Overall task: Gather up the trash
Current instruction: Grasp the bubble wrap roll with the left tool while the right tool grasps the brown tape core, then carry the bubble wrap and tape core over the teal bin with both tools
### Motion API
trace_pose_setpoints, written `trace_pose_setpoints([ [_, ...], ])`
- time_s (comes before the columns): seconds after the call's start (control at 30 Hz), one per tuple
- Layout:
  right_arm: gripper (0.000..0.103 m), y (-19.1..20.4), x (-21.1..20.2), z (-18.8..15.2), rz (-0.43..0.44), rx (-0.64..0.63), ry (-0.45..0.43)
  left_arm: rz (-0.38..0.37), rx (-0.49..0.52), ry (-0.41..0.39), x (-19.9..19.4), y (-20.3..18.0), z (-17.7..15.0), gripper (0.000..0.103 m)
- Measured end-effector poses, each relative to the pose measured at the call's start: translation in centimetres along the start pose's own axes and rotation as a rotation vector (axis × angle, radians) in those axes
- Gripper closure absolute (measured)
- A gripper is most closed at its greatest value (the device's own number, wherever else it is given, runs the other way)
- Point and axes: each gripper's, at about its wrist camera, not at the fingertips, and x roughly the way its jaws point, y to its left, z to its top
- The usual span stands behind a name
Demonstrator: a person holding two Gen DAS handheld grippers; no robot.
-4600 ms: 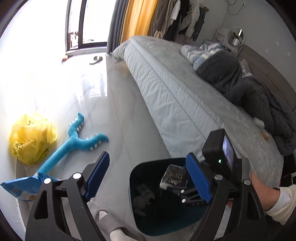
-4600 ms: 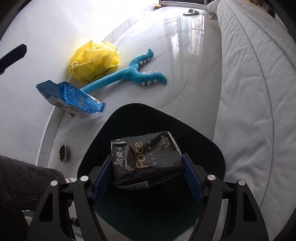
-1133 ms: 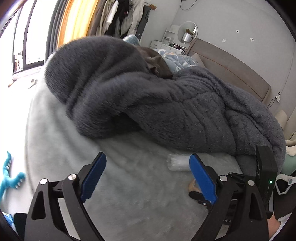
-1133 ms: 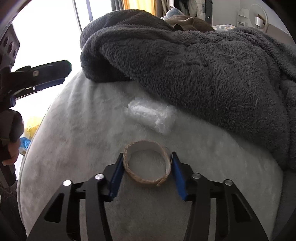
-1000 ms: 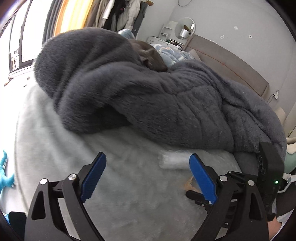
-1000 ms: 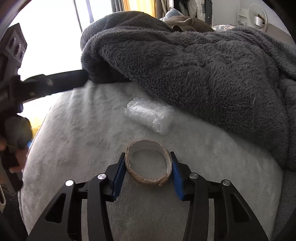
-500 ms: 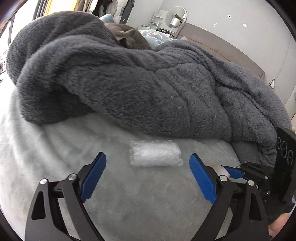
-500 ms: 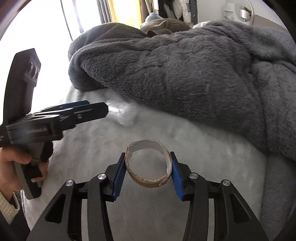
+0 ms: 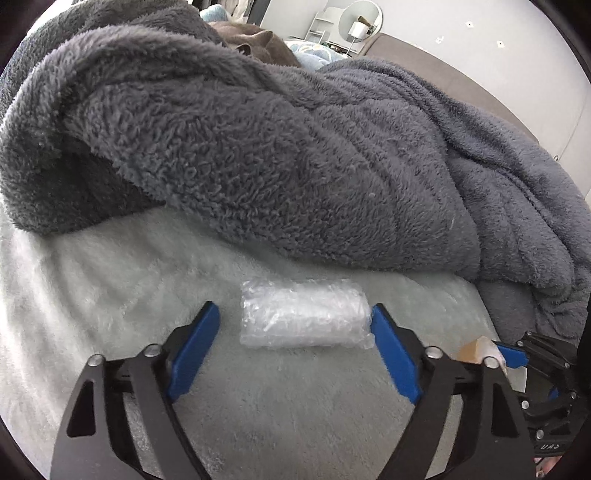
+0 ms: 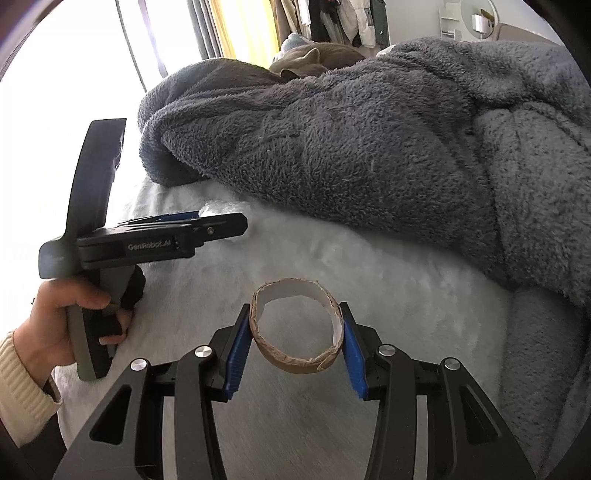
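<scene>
Bubble-wrap roll (image 9: 303, 318) on the bed (image 9: 110, 280), between the closing, not yet gripping left gripper (image 9: 295, 325), angled downward. Right gripper (image 10: 295, 332), likewise tilted, clamps a cardboard ring (image 10: 295, 328).

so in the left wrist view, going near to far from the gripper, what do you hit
left gripper, jaws just been closing around but not yet pressing the bubble wrap → bubble wrap → pale bed cover → grey blanket → cat → round mirror
</scene>
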Motion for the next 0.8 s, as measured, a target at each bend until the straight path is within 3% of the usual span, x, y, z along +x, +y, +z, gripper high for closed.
trace_pose_setpoints([
  [0.07, 0.057, -0.2, -0.4, -0.2, 0.005, 0.005, -0.001, -0.002, 0.004, -0.001, -0.2, 0.0, -0.1, 0.033],
  [0.2, 0.057, -0.4, -1.2, -0.3, 0.008, 0.019, -0.009, -0.011, 0.038, -0.005, -1.3, -0.2, -0.5, 0.036],
  [0.47, 0.057, 0.4, -2.8, 0.1, 0.030, 0.021, -0.050, 0.006, 0.167, -0.036, -3.9, -2.0, -1.8, 0.037],
  [0.67, 0.057, 0.5, -3.3, -0.3, 0.041, 0.079, -0.065, 0.016, 0.158, -0.060, -6.9, -1.8, -3.2, 0.037],
  [0.8, 0.057, 0.9, -4.2, -1.0, 0.021, 0.122, -0.085, 0.044, 0.206, -0.072, -8.8, -2.3, -4.1, 0.037],
])
